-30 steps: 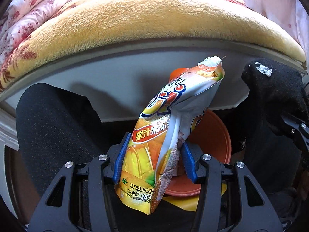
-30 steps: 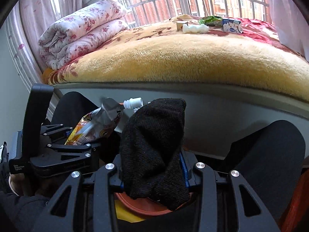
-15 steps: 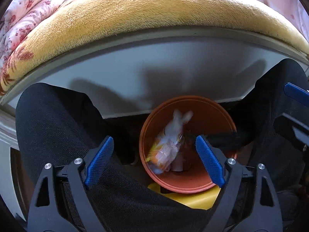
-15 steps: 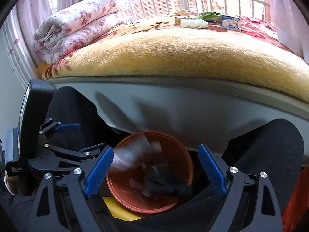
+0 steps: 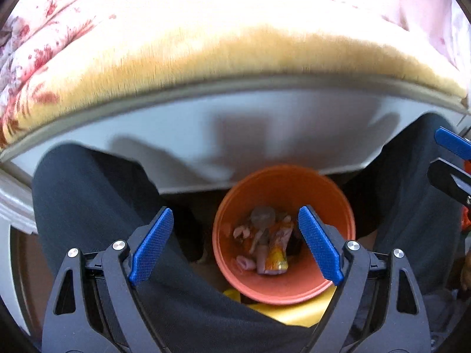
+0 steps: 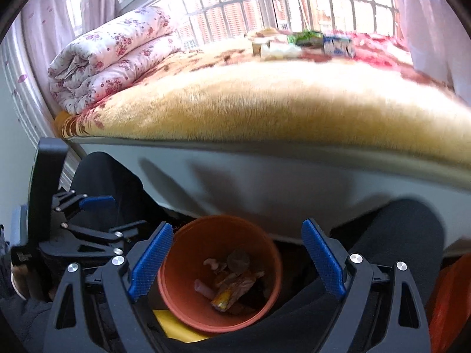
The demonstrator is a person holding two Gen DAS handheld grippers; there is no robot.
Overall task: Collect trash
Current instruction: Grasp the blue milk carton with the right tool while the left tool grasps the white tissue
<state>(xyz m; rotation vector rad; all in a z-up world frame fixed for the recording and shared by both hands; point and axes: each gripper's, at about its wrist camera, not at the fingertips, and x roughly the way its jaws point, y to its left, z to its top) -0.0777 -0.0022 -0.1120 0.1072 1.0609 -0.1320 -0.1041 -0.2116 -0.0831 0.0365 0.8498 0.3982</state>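
Left claw [image 5: 234, 244] and right claw [image 6: 235, 257]: both spread wide and released, blue pads clear of everything, nothing gripped. Orange bin [image 5: 329, 194] is seen below, between 2 dark-trousered knees [image 5: 88, 194]. Trash is found inside the bin: orange-yellow juice pouch [image 5: 276, 253] lying on the bottom among pale scraps. Beyond, white bed frame [image 6: 265, 182], then tan plush blanket [image 6: 265, 103]. Farthest, more litter [image 6: 306, 42] is noted on the bed.
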